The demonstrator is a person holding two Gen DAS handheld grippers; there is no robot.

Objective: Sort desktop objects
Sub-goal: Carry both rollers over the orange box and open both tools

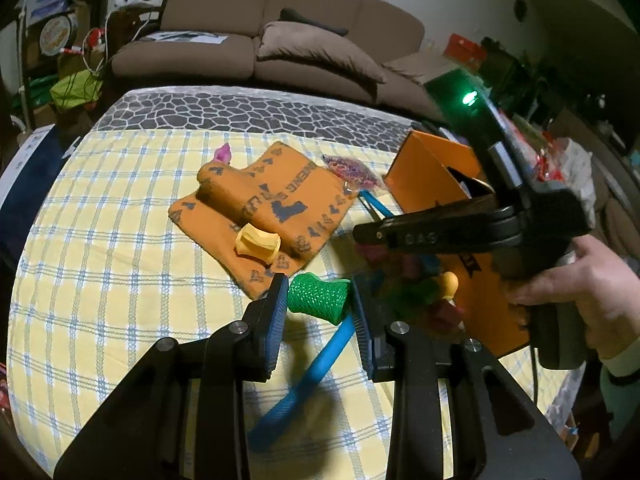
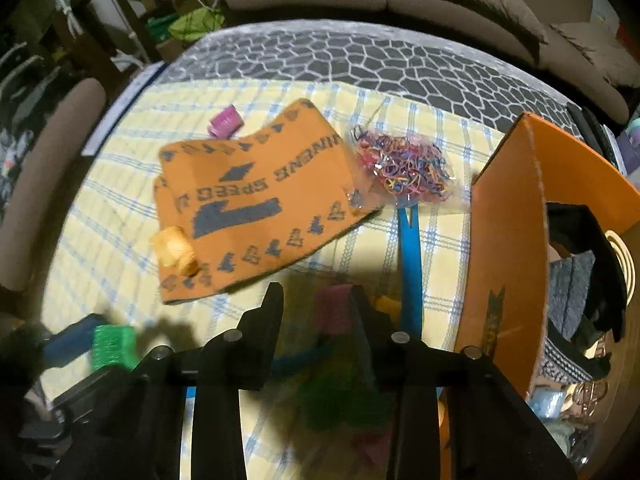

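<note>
A lived-in home living room.
A brown sofa (image 1: 276, 36) with a loose cushion (image 1: 316, 54) is seen across the top of the frame, a checked tablecloth (image 1: 120, 240) below it, and cluttered shelves (image 1: 52, 20) at upper left.

Left gripper (image 1: 320, 300) jaws clamped on green roller (image 1: 318, 298), orange cloth (image 1: 264, 204) behind

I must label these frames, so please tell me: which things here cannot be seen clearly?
- Right gripper, right wrist view: shadow and blur hide the rollers beneath; grip unclear.
- Blue headband, left wrist view: the left gripper holding the green roller covers its middle.
- Orange box: contents cut off by the edge.
</note>
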